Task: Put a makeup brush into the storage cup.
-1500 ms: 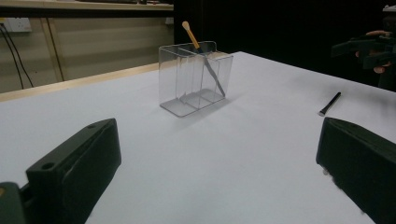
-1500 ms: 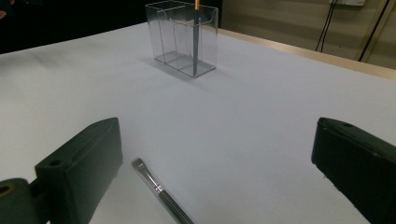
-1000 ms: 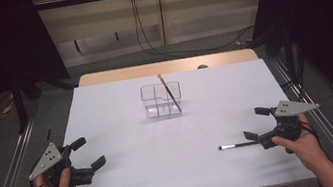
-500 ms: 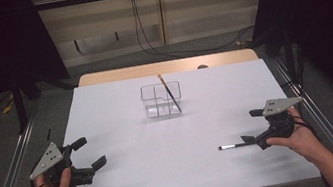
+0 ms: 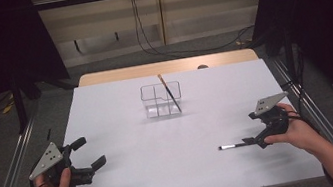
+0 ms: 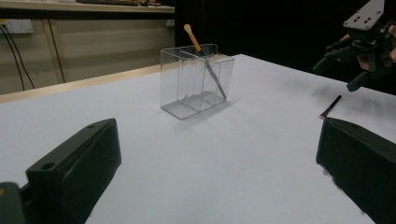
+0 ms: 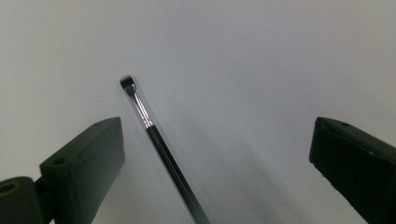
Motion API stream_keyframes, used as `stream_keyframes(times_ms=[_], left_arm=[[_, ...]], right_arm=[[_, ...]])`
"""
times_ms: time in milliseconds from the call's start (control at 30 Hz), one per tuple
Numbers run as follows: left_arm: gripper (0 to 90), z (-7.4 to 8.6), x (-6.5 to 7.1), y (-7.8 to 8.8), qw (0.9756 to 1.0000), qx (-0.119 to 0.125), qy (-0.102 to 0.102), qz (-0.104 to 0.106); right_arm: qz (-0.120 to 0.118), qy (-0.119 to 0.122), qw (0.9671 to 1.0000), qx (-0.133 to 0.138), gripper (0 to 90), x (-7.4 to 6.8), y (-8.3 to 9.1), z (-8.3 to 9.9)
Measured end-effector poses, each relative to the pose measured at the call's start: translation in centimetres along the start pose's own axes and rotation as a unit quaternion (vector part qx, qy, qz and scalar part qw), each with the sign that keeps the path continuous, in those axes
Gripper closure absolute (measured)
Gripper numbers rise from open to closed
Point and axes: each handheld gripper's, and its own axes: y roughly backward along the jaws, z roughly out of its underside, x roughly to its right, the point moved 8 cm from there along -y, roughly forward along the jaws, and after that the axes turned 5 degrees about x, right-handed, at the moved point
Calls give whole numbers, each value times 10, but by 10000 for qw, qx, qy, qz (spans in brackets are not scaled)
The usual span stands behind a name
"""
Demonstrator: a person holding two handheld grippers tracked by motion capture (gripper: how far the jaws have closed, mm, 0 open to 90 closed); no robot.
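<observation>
**Open right gripper poised over a small brush**

The right gripper (image 5: 255, 130) is hovering at the right side of the white table (image 5: 132, 180), its jaws spread wide with nothing between them but the slim black brush (image 5: 233, 146), which is lying flat on the table with its bristle tip pointing toward the middle. No jaw is touching it. The left gripper (image 5: 88, 154) is resting at the near left, jaws also wide and empty. Well apart, toward the far centre, a clear divided holder (image 5: 154, 108) is standing with a wooden-handled brush (image 5: 168, 90) leaning in its right compartment. Nothing is lying between the black brush and the holder.
</observation>
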Motion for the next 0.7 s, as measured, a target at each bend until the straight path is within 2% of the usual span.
stream_keyframes(times_ms=[200, 400, 567, 700], left_arm=[[0, -1, 0, 0, 10000, 2, -35, -2], [0, -1, -1, 1, 10000, 14, -16, -19], [0, 0, 0, 0, 10000, 2, -27, -12], [0, 0, 0, 0, 10000, -17, -23, 0]], right_arm=[[-27, 284, 9984, -491, 60, 0, -3, 3], [-44, 305, 9961, -829, 101, 2, -3, 8], [-118, 502, 9923, -1125, 175, 2, -4, 11], [-167, 573, 9896, -1310, 221, 1, -4, 14]])
